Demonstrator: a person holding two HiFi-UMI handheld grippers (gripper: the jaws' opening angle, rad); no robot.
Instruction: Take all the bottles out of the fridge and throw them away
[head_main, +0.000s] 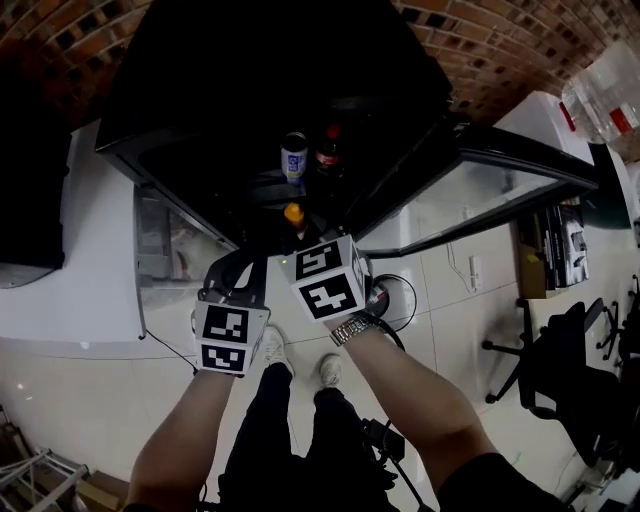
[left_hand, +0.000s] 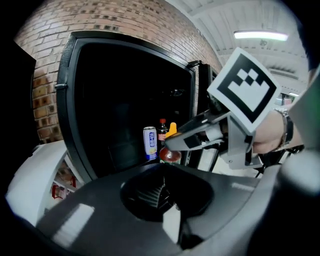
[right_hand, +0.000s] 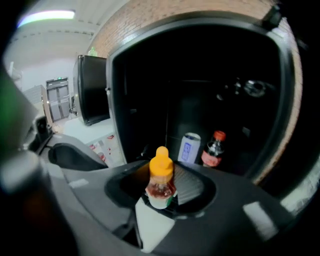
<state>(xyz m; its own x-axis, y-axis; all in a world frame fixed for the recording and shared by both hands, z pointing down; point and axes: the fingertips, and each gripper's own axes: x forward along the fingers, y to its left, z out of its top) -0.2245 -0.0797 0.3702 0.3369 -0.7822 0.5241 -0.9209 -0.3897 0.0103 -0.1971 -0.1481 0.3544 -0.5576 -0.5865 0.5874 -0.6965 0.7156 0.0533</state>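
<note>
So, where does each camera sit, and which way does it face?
Head view: on the person's head, facing steeply down at the open fridge; shows both forearms, legs, left gripper, right gripper.
Left gripper view: on the left gripper, facing into the fridge; shows the right gripper and a wrist with a watch.
Right gripper view: on the right gripper, facing into the fridge; its jaws hold the orange-capped bottle.
Shared: both gripper views show the can and the red-capped bottle.
</note>
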